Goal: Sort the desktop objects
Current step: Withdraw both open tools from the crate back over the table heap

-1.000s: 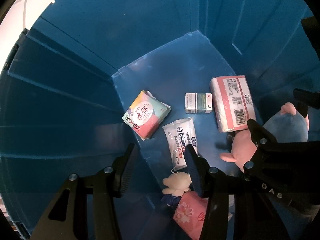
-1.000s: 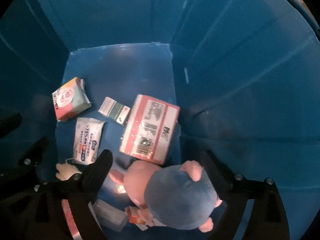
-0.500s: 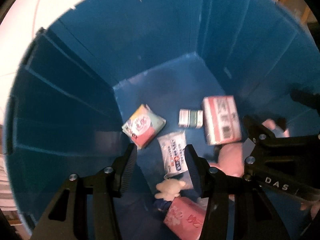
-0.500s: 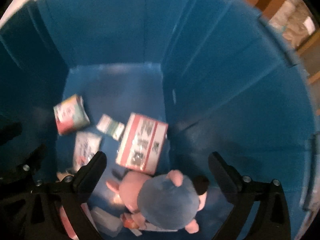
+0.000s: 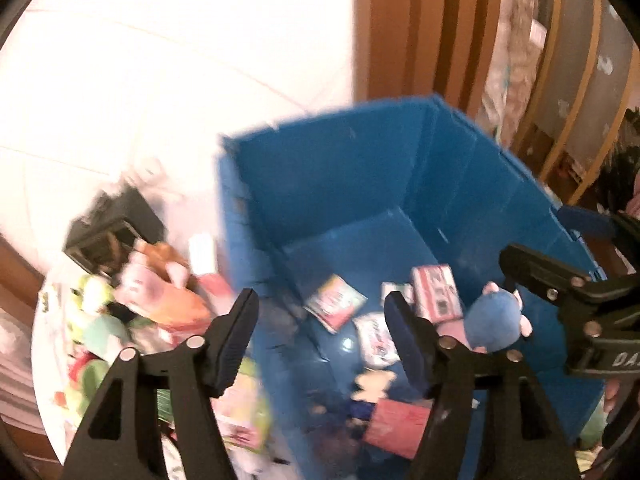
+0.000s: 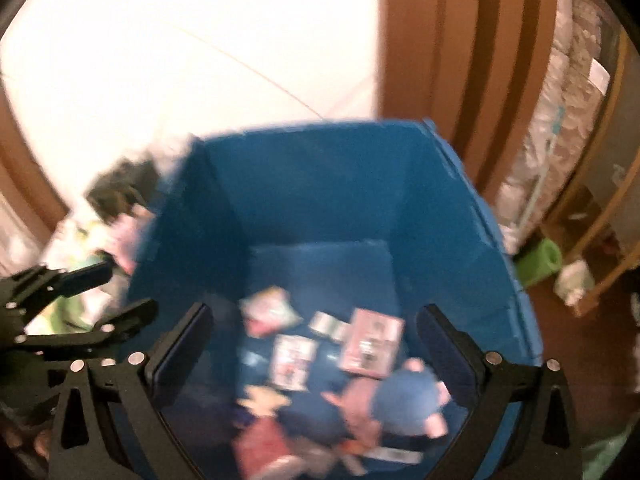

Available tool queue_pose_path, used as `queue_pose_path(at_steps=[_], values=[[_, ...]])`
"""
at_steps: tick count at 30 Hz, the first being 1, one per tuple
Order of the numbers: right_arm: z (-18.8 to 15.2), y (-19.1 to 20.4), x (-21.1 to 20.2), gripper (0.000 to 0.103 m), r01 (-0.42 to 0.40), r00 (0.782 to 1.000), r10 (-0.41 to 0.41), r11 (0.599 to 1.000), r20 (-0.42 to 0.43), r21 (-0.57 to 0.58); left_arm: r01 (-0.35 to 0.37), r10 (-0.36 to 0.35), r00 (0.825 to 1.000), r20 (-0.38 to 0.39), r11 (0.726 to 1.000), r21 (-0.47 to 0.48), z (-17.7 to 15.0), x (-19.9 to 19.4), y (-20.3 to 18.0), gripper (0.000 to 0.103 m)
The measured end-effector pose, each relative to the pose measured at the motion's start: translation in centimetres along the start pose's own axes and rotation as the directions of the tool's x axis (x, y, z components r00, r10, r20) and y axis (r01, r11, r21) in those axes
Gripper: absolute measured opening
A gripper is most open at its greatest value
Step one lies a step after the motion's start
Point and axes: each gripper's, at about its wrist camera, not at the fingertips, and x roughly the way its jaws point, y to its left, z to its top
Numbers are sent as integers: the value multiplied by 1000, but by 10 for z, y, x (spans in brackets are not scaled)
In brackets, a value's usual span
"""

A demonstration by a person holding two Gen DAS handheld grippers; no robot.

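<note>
A deep blue bin (image 5: 344, 168) (image 6: 304, 184) holds several sorted items: a pink box (image 5: 437, 292) (image 6: 372, 346), a blue and pink plush (image 5: 494, 322) (image 6: 408, 404), wipes packs and small packets. My left gripper (image 5: 322, 334) is open and empty, high above the bin's left wall. My right gripper (image 6: 314, 350) is open and empty above the bin; it also shows at the right of the left wrist view (image 5: 568, 292). A heap of unsorted toys and packets (image 5: 152, 300) lies on the table left of the bin.
A black box (image 5: 114, 232) stands behind the heap. A white tiled floor (image 5: 160, 60) and a wooden slatted wall (image 5: 440, 28) are beyond the bin. A green roll (image 6: 538, 262) and wrapped bundles lie on the right.
Both grippers have risen out of the bin and pulled back. The bin's rim, the floor and the heap on the table have come into view. Both stay open.
</note>
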Motion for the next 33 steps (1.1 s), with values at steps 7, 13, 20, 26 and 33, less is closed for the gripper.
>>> queue_pose_path(at_steps=[7, 13, 20, 26, 33], values=[[-19, 78, -51, 103, -85, 985, 94, 994, 146, -70, -45, 62, 986, 154, 993, -111, -40, -37, 57, 66], [-36, 91, -60, 103, -52, 981, 59, 998, 184, -44, 134, -123, 987, 105, 985, -107, -52, -22, 28, 66], [-62, 63, -70, 103, 24, 986, -24, 1000, 164, 1, 176, -176, 980, 95, 984, 6, -75, -35, -8, 66], [-86, 84, -82, 103, -31, 983, 41, 998, 182, -55, 124, -116, 977, 178, 992, -33, -105, -60, 47, 66], [-109, 155, -76, 103, -205, 953, 233, 967, 196, -150, 17, 20, 973, 230, 988, -156, -166, -70, 167, 76]])
